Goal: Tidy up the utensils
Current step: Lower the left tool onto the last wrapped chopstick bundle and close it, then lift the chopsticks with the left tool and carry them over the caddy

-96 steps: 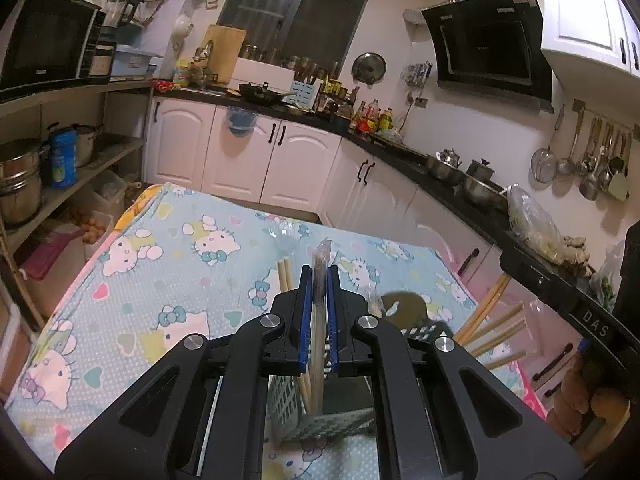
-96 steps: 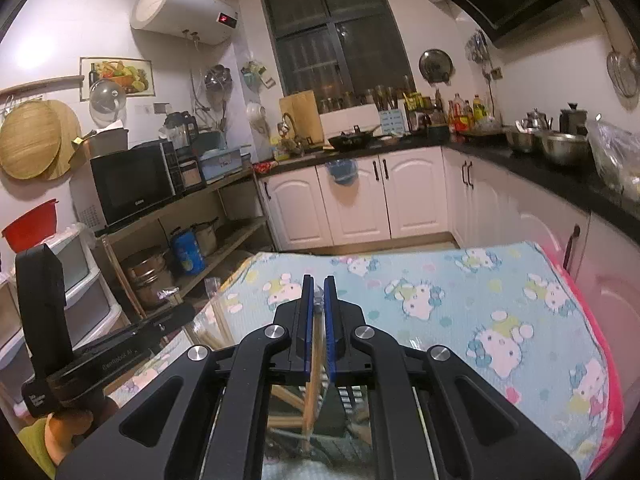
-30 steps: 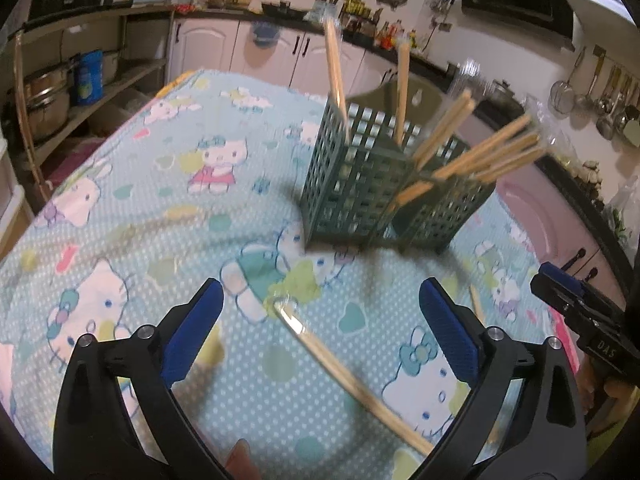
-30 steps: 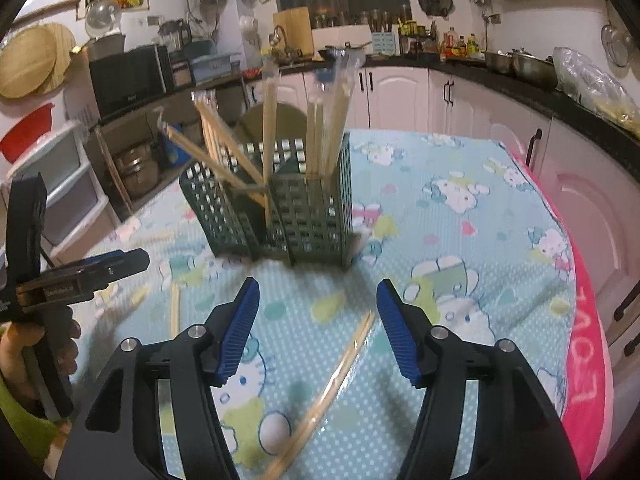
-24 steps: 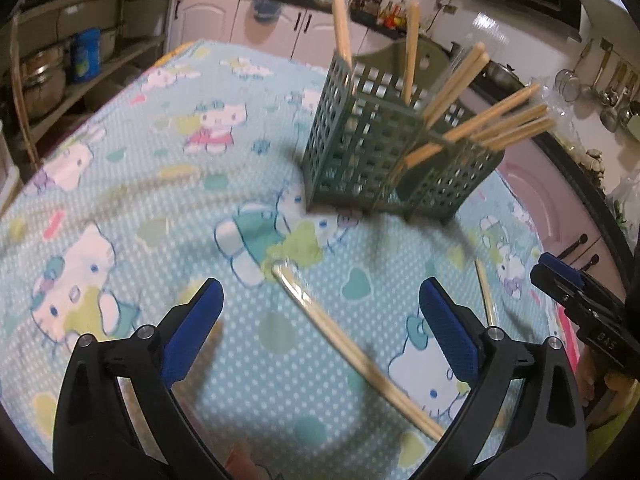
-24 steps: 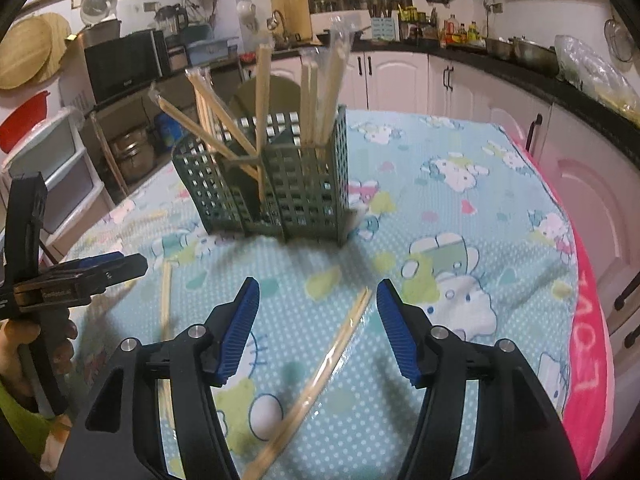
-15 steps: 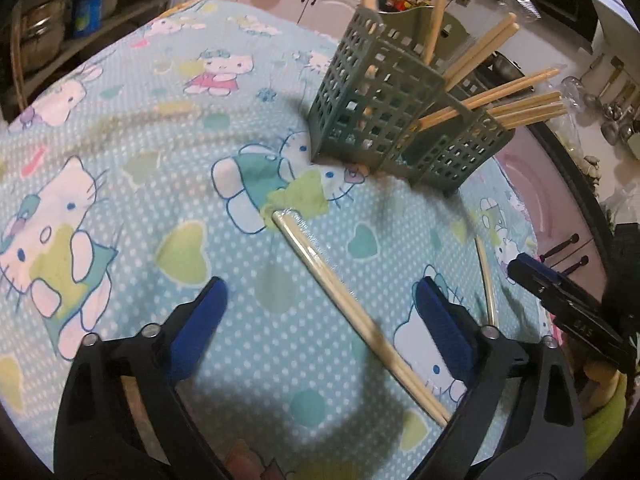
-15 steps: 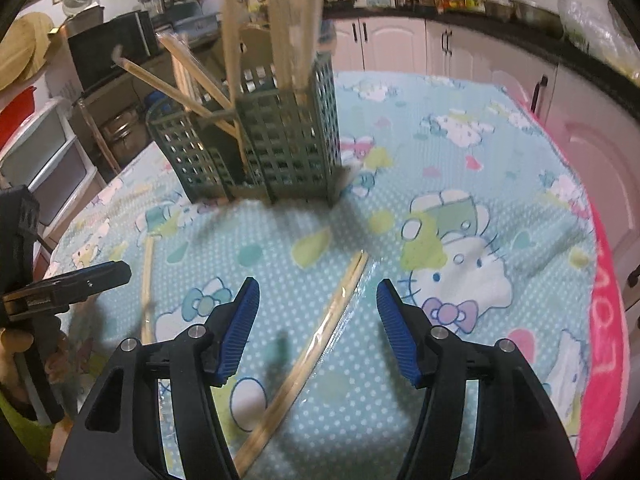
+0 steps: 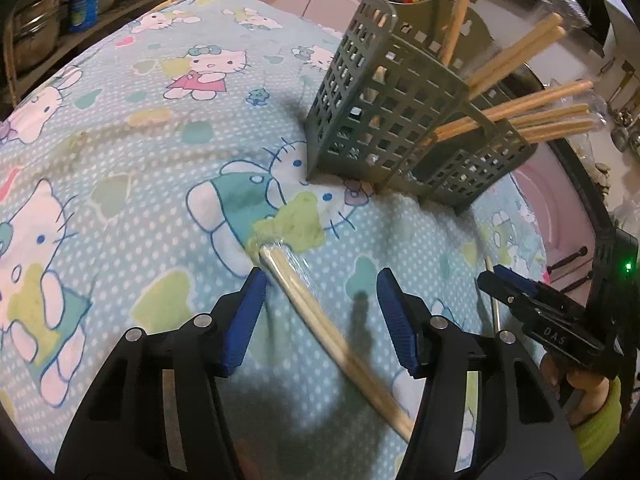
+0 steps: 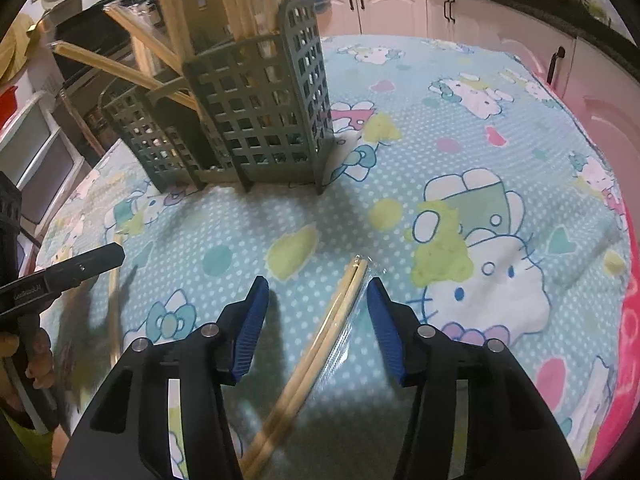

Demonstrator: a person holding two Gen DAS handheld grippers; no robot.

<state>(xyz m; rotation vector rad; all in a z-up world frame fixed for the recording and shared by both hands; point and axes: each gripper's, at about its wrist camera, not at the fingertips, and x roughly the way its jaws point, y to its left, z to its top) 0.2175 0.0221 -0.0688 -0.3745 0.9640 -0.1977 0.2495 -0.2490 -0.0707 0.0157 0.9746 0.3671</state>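
A green lattice utensil holder (image 9: 384, 120) (image 10: 256, 120) stands on the Hello Kitty tablecloth with several wooden chopsticks sticking out of it. My left gripper (image 9: 318, 284) is open, low over a plastic-wrapped chopstick pair (image 9: 320, 320) that lies between its jaws. My right gripper (image 10: 316, 292) is open over another wrapped chopstick pair (image 10: 320, 340), which lies between its jaws. A single chopstick (image 9: 493, 296) lies near the right gripper in the left wrist view, and one (image 10: 114, 304) lies by the left gripper in the right wrist view.
The tablecloth (image 9: 120, 120) has a pink edge (image 10: 624, 340) on the right. White kitchen cabinets (image 10: 400, 8) and a dark counter stand behind. Shelves with pots (image 9: 40, 32) stand off the table's far left.
Both grippers let go of chopsticks in the holder, opened, drew back and dropped low over the table. Each has since narrowed its jaws around a wrapped chopstick pair on the cloth.
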